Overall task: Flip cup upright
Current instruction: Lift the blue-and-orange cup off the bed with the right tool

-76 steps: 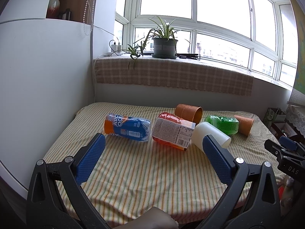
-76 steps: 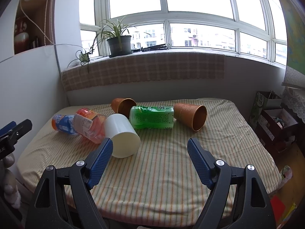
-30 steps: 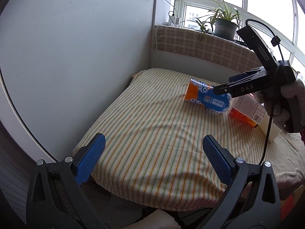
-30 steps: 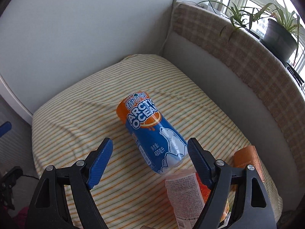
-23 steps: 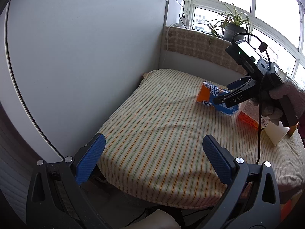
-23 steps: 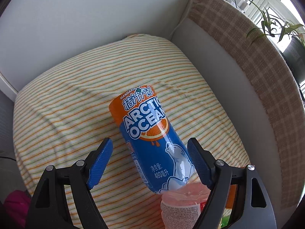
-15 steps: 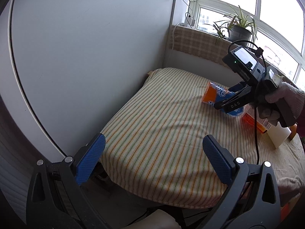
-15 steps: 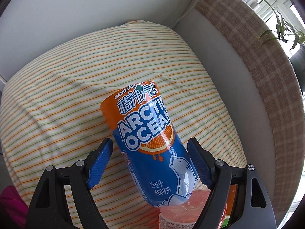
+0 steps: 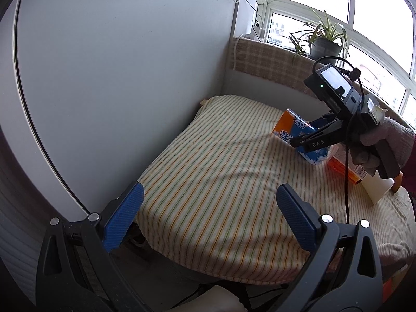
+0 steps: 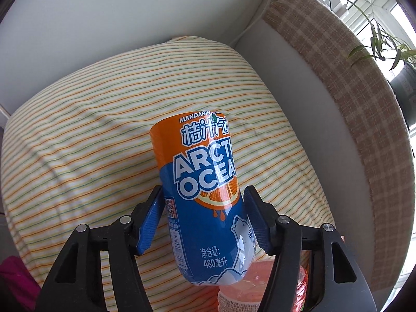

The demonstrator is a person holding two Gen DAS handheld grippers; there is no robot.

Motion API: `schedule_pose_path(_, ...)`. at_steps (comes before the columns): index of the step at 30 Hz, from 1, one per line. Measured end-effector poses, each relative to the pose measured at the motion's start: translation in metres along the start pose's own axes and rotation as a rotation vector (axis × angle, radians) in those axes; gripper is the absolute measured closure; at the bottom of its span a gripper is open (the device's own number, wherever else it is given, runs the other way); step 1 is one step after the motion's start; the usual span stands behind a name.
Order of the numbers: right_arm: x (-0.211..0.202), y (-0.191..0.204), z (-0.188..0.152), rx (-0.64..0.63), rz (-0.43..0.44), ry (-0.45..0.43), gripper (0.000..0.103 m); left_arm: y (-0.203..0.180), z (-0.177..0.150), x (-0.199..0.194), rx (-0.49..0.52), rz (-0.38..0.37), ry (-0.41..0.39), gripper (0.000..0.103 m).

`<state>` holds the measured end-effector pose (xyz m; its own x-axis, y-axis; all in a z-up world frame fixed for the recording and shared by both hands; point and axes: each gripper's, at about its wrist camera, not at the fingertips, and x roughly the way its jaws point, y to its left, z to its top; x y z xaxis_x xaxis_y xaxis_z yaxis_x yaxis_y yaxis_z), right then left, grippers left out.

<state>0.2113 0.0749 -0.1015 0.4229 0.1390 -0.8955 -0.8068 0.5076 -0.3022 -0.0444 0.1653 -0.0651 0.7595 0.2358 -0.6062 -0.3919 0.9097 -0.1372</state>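
My right gripper [image 10: 202, 214] had its blue pads against both sides of the cup [image 10: 205, 195], apparently clamped.

I judged the slick wrapper could slip in a turn, or the cup could knock the red bottle [image 10: 257, 286] touching its end. It lay on its side on the striped cloth [image 10: 78, 135], orange and blue, labelled ARCTIC OCEAN. My left gripper [image 9: 208, 215] hung open, holding nothing, well apart.

From the bed's [image 9: 208, 182] near edge we look across; our right view hangs close above, sharing the Arctic Ocean cup [image 10: 208, 195].
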Motion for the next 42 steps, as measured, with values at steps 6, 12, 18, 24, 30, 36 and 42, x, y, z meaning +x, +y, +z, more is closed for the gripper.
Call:
schedule_pose_path(6,-0.018,-0.002,-0.005,0.051,0.047,-0.05,0.045,-0.004,0.001,-0.005,0.003,-0.003,-0.006,0.0)
schedule_pose_path(12,-0.06,-0.007,-0.019,0.124,0.099,-0.149,0.047,-0.015,0.006,-0.012,0.024,-0.02,-0.026,0.0)
schedule_pose_path(18,-0.109,-0.017,-0.059,0.225,0.143,-0.256,0.047,-0.031,0.007,-0.015,0.054,-0.059,-0.035,0.0)
schedule_pose_path(24,-0.152,-0.036,-0.118,0.367,0.15,-0.33,0.047,-0.058,0.009,-0.018,0.097,-0.12,-0.05,0.0)
schedule_pose_path(30,-0.179,-0.062,-0.191,0.548,0.127,-0.359,0.047,-0.092,0.005,-0.023,0.139,-0.191,-0.06,0.0)
schedule_pose_path(36,-0.182,-0.086,-0.259,0.732,0.121,-0.331,0.047,-0.13,-0.002,-0.022,0.188,-0.259,-0.042,0.0)
schedule_pose_path(42,-0.17,-0.097,-0.325,0.891,0.138,-0.259,0.047,-0.171,-0.013,-0.024,0.237,-0.329,-0.021,0.0)
